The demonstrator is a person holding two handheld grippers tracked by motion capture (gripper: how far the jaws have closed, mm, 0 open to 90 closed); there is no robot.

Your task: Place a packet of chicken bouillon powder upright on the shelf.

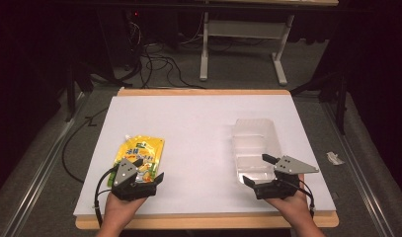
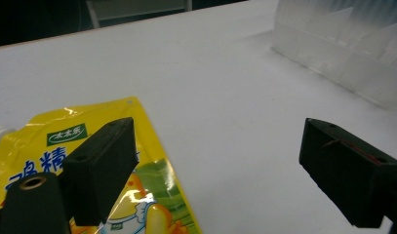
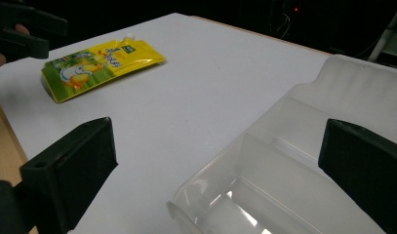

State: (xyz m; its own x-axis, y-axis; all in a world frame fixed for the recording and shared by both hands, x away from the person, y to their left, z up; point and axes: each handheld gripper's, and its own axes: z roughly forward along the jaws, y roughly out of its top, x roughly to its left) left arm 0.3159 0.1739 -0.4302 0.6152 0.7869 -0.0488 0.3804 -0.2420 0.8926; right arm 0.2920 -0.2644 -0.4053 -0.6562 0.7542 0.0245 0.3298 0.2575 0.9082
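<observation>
The left gripper [image 1: 148, 173] sat at the lower left of the high view, held in a hand [image 1: 120, 210] that came up from the bottom edge with the forearm pointing into the frame. Its jaws stood wide apart with nothing between them, one hanging over the near end of the yellow pouch [image 1: 140, 154] and the other over bare white tabletop [image 1: 188, 133]. In the left gripper view the left-hand jaw lay over the pouch's printed face while the right-hand jaw hung over the table, well apart from it. The right gripper [image 1: 258, 170] sat at the lower right of the high view, held in the other hand [image 1: 293, 203], which angled in from the bottom edge. Its jaws were also spread wide and gripped nothing; they stood at the near end of the clear plastic tray [image 1: 255, 133]. In the right gripper view the tray's near rim lay between the jaws, but whether either jaw touched it could not be told. Farther up, the pouch lay flat at the centre left, its spout end pointing away, and the tray stretched toward the upper right, well apart from the pouch.
</observation>
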